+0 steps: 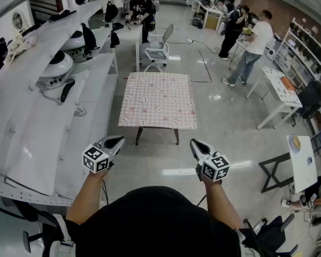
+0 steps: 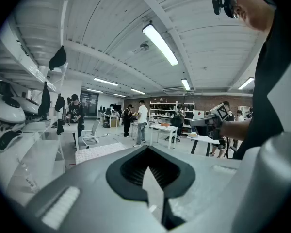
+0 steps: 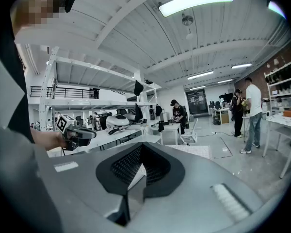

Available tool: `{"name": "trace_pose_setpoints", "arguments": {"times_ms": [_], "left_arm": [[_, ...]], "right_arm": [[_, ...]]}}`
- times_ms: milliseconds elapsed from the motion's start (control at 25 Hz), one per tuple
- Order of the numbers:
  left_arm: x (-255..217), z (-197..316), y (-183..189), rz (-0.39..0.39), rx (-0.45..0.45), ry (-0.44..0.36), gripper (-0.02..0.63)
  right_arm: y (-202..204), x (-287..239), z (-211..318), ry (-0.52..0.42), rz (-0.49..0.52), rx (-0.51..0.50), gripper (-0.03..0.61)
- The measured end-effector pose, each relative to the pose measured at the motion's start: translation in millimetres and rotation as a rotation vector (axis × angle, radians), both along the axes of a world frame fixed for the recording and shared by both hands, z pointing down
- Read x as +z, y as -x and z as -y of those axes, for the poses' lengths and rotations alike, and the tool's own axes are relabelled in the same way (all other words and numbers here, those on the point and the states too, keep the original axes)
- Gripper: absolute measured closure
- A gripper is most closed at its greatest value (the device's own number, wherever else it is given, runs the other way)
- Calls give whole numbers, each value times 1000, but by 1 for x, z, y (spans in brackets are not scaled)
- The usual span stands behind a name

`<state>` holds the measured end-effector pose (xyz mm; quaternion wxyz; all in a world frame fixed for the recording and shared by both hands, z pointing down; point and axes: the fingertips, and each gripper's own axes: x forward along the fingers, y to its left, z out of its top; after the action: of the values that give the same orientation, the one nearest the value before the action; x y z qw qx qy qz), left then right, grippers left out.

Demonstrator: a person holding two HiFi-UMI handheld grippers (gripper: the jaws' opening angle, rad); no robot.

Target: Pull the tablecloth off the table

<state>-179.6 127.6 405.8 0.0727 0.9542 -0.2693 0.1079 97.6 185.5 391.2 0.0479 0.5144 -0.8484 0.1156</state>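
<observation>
A small table wears a pink checked tablecloth (image 1: 158,99) that hangs over its edges; it stands on the floor well ahead of me. The cloth also shows far off as a pale patch (image 2: 99,152) in the left gripper view, and the tablecloth (image 3: 191,151) shows likewise in the right gripper view. My left gripper (image 1: 116,141) and right gripper (image 1: 197,144) are held close to my body, about a table's length short of the cloth. Both are shut with nothing between the jaws. Each gripper's own view is filled by its closed jaws, left gripper (image 2: 148,168) and right gripper (image 3: 142,168).
A long white bench and shelves (image 1: 48,127) with helmets (image 1: 54,68) run along the left. An office chair (image 1: 157,50) stands behind the table. People stand at the back right (image 1: 254,47). White tables (image 1: 281,90) and a dark folding stand (image 1: 273,173) line the right.
</observation>
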Motion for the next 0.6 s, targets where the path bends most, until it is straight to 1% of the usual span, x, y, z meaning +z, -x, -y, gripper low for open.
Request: {"name": "trace_pose_setpoints", "arguments": {"times_ms": [200,400,600], "left_arm": [[-2,2,-7,-2,-2,1,614],[1,1,-18,17,-14,2,614],[1,1,-31,28,-23,6,614]], "right_arm": [[-9,-1,3,1,0,6,547],[-20,-1,4,-21,-41,-2,546],[-34,2,7,-16,-50,-6,546]]}}
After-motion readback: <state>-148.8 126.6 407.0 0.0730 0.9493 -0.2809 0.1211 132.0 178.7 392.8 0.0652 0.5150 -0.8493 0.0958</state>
